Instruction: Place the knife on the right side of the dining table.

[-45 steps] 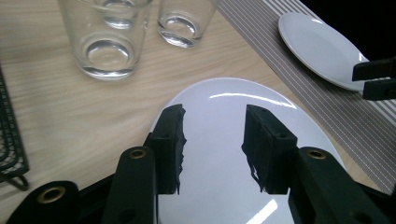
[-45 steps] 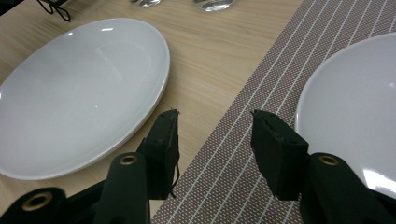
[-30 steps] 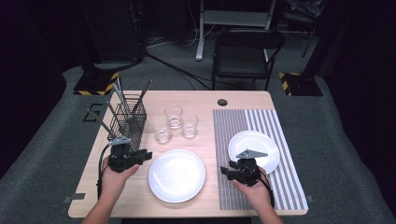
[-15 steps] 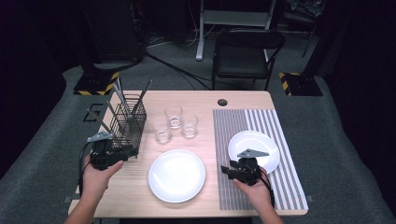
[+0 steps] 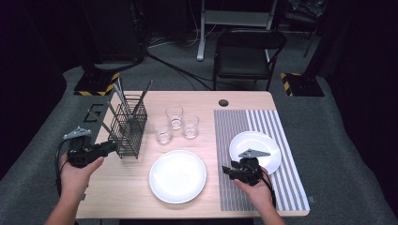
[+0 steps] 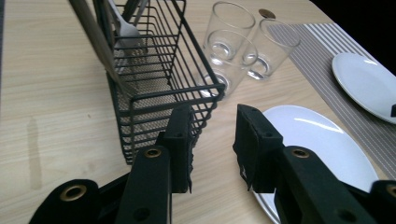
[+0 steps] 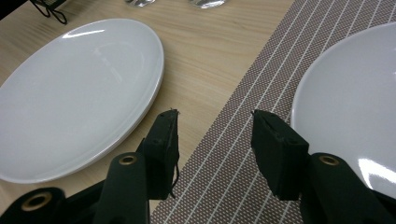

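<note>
My left gripper (image 5: 111,146) hovers open at the table's left edge, its jaws pointing at the near corner of a black wire basket (image 5: 127,127). In the left gripper view, the left gripper (image 6: 212,140) has nothing between its jaws, and the basket (image 6: 159,88) with utensils stands just ahead. My right gripper (image 5: 226,170) is open and low over the striped mat (image 5: 244,131). In the right gripper view, the right gripper (image 7: 215,140) sits between the large white plate (image 7: 79,88) and the small white plate (image 7: 355,107), holding nothing.
Three empty glasses (image 5: 174,116) stand close together behind the large plate (image 5: 178,176). The small plate (image 5: 256,149) lies on the mat at the right. A black chair (image 5: 246,56) stands beyond the table's far edge.
My left gripper has slid left, from the large plate's edge to the table's left side beside the basket. The right gripper has stayed in place.
</note>
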The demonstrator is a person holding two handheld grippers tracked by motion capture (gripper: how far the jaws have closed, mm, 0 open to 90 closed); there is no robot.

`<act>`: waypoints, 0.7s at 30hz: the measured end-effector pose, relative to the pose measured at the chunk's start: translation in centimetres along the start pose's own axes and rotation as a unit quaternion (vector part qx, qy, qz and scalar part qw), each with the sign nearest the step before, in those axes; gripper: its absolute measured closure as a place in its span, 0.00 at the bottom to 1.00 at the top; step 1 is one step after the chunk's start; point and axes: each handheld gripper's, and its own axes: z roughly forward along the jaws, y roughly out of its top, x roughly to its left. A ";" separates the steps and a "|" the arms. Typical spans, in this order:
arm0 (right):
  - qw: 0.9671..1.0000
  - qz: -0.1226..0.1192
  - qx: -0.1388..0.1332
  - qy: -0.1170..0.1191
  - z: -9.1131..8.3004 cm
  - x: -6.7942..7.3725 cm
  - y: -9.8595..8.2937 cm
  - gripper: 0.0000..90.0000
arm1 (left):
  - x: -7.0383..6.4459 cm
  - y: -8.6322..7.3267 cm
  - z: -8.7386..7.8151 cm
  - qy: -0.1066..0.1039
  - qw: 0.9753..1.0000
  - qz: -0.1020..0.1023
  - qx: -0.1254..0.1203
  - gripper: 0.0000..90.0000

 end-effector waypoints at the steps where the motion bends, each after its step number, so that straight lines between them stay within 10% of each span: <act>1: 1.000 0.000 -0.001 0.000 0.0 0.0 0.0 0.57 | 0.2 0.1 -0.1 0.001 1.000 0.000 0.003 0.74; 21: 1.000 0.008 -0.002 -0.003 -0.1 -0.3 0.0 0.57 | 3.3 2.3 0.1 0.055 0.998 -0.022 -0.017 0.71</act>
